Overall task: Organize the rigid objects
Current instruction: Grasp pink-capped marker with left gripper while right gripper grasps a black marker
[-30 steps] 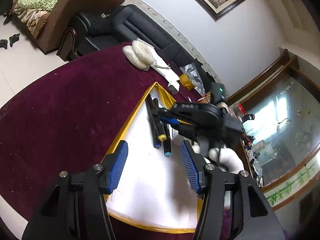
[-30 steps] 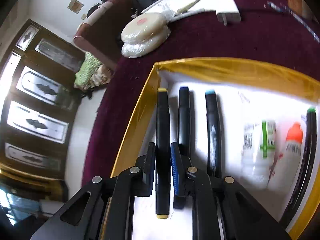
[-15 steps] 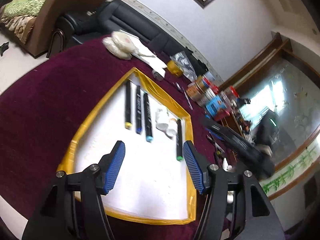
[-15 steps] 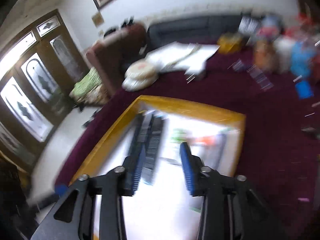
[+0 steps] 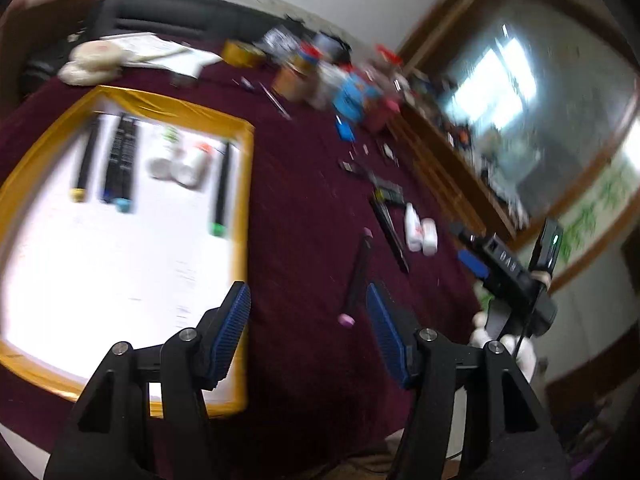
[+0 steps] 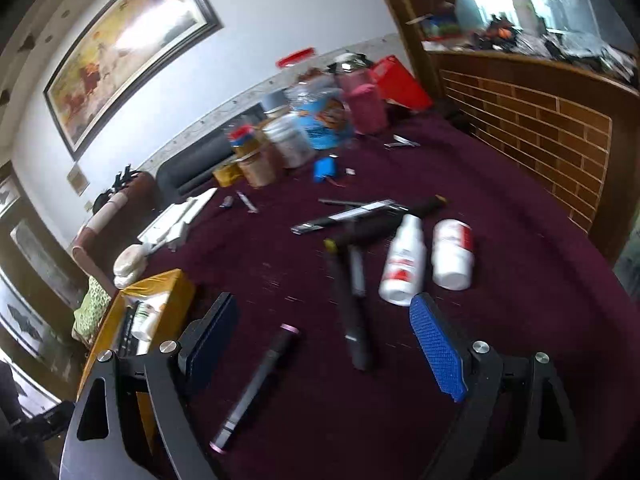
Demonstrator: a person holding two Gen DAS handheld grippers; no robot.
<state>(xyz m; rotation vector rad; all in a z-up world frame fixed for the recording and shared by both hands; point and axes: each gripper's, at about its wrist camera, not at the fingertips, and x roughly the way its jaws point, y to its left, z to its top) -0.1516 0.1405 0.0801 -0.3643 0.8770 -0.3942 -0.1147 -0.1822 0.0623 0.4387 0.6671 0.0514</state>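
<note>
A white tray with a yellow rim [image 5: 244, 184] holds several markers [image 5: 120, 160] and two small white bottles [image 5: 180, 164]. A pink-capped black marker [image 5: 358, 276] lies on the maroon cloth just ahead of my open, empty left gripper [image 5: 308, 328]. It also shows in the right wrist view [image 6: 256, 384]. My right gripper [image 6: 324, 344] is open and empty above the cloth. Ahead of it lie more dark markers [image 6: 352, 304] and two white bottles [image 6: 402, 264], [image 6: 452, 252]. The right gripper shows in the left wrist view [image 5: 476, 264].
Jars, cans and a blue pack [image 6: 316, 120] crowd the table's far side. Papers and a white bundle [image 5: 96, 60] lie beyond the tray. A wooden cabinet [image 6: 540, 128] stands to the right. A black sofa [image 5: 160, 12] is behind the table.
My right gripper let go of the yellow-capped marker in the tray, opened and swung right to the loose objects. My left gripper, open throughout, also turned right, off the tray.
</note>
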